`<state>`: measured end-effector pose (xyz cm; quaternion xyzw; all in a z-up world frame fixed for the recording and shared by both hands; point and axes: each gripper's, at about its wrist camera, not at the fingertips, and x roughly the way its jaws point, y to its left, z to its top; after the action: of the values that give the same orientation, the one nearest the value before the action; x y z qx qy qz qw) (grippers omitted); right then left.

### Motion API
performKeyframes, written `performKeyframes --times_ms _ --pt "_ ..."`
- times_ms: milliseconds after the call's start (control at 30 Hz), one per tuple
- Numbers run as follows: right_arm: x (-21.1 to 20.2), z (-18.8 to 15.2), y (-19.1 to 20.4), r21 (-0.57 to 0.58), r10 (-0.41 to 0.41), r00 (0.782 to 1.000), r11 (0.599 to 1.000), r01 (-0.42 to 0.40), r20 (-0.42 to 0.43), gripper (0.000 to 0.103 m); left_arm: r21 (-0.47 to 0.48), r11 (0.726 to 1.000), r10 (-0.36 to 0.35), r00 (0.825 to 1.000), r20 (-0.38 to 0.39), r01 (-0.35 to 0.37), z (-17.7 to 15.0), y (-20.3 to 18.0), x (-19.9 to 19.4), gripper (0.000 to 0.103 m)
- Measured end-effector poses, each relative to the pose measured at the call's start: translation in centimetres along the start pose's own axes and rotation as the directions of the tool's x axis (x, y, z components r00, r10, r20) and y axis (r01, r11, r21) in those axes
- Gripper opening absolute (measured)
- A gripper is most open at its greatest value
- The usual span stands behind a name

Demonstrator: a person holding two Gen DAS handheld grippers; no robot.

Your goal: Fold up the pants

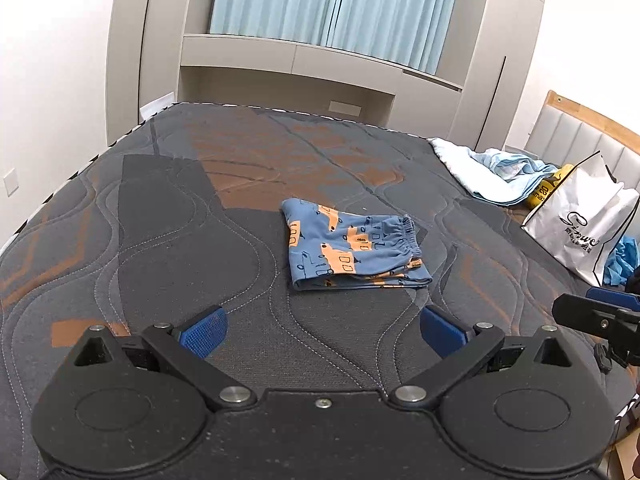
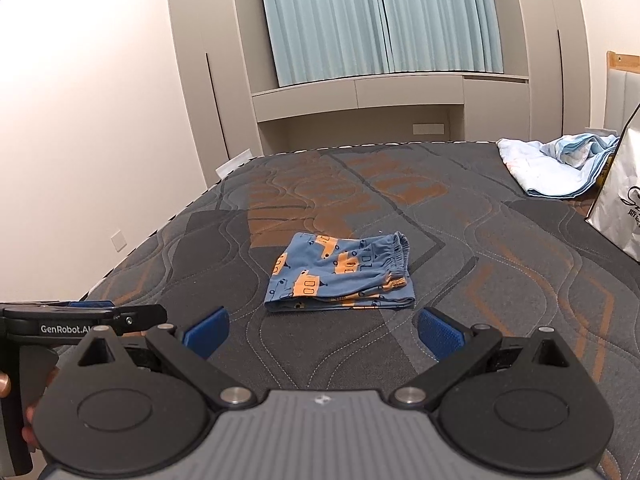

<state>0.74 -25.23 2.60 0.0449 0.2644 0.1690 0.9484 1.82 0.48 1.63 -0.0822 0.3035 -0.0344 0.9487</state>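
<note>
Grey quilted mattress (image 1: 160,220) fills the left wrist view, the pants (image 1: 352,250) lying mid-bed as a compact folded bundle, waistband to the right. Left tool (image 1: 324,330) hovers near, blue pads spread, holding nothing, likely because folding looks finished. From the right wrist view, the right tool (image 2: 322,332) is likewise spread, well short of the pants.
</note>
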Motion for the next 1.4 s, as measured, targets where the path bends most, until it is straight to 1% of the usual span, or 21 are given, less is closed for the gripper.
performKeyframes --times_ms 933,1100,1200,1267,1400 --pt "0.4 -0.2 -0.2 -0.002 -0.007 1.000 1.000 0.007 -0.008 0.103 -0.009 1.000 0.003 1.000 0.000 -0.003 0.0 0.4 0.1 0.102" --pt "0.4 -0.2 -0.2 -0.002 -0.007 1.000 1.000 0.007 -0.008 0.103 -0.011 1.000 -0.019 1.000 0.012 0.019 -0.1 0.4 -0.2 0.103" --pt "0.4 -0.3 -0.2 0.000 -0.008 1.000 1.000 0.008 -0.008 0.103 0.002 1.000 0.000 1.000 0.023 -0.001 -0.2 0.2 -0.3 0.102" --pt "0.4 -0.3 -0.2 0.001 -0.008 1.000 1.000 0.008 -0.008 0.103 -0.006 1.000 0.020 1.000 0.023 -0.020 -0.2 0.3 -0.2 0.102" --pt "0.4 -0.5 -0.2 0.006 -0.007 1.000 1.000 0.007 -0.010 0.103 -0.049 0.999 0.000 1.000 0.004 0.000 -0.4 1.0 0.1 0.102"
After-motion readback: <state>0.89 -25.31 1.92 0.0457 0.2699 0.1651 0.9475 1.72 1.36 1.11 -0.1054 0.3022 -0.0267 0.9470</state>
